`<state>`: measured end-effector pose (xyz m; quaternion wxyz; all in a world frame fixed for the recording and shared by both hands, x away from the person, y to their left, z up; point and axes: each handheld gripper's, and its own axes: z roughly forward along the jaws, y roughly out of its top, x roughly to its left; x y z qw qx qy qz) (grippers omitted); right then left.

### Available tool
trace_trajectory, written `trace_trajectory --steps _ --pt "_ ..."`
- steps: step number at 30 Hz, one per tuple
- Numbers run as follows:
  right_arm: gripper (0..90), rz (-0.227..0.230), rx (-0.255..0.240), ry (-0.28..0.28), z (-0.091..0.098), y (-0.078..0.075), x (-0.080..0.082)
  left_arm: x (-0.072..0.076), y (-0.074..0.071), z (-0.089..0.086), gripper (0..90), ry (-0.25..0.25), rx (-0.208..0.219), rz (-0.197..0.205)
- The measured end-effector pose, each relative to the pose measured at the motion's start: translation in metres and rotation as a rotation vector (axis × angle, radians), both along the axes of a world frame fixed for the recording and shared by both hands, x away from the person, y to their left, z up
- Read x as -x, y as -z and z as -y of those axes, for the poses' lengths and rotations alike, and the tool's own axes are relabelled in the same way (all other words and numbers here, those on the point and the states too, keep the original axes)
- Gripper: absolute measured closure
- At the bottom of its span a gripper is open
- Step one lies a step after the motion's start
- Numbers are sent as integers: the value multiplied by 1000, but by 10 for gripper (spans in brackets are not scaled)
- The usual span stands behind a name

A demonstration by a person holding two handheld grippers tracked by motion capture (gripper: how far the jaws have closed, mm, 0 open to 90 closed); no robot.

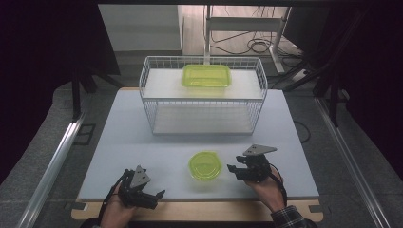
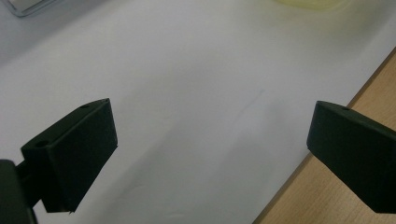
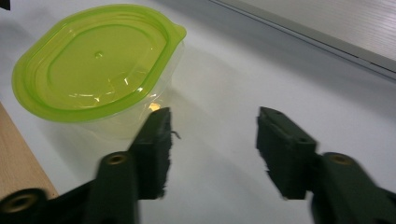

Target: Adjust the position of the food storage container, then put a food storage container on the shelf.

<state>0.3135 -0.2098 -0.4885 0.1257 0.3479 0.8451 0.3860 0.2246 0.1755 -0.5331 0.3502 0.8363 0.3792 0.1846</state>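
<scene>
A round clear container with a lime-green lid [image 1: 205, 165] [image 3: 95, 63] stands on the white table near the front edge. My right gripper [image 1: 236, 169] [image 3: 212, 140] sits just to its right, jaws apart and empty; the container is ahead and to the left of them, not between them. My left gripper [image 1: 151, 194] [image 2: 210, 154] rests at the front left of the table, jaws wide open over bare tabletop, with nothing between them. A rectangular green-lidded container [image 1: 206, 75] lies on the top shelf of the white wire rack [image 1: 203, 95].
The wire rack stands at the back middle of the table. A wooden strip [image 1: 199, 211] [image 2: 327, 196] runs along the table's front edge. Metal rails [image 1: 52, 166] flank the table on both sides. Cables and a stand [image 1: 247, 33] lie behind.
</scene>
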Motion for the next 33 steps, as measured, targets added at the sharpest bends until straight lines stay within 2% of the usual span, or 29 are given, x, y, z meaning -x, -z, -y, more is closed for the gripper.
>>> trace_trajectory --steps 7,15,24,30,31,33 --pt "263 -6 -3 -21 3 3 6 0 0 0 15 0 -3 0" --pt "138 -14 -34 -27 7 7 8 0 0 -1 15 -1 -3 1" --pt "43 -14 -20 -27 6 10 6 -1 0 -1 15 -2 -1 -1" --pt "34 -30 -52 -6 6 7 3 -1 1 -1 15 -1 -2 0" --pt "36 -52 -64 -14 4 4 1 -1 1 -1 15 -2 -3 0" --pt "34 -63 -78 -17 2 1 0 -1 1 -1 15 -2 -3 0"
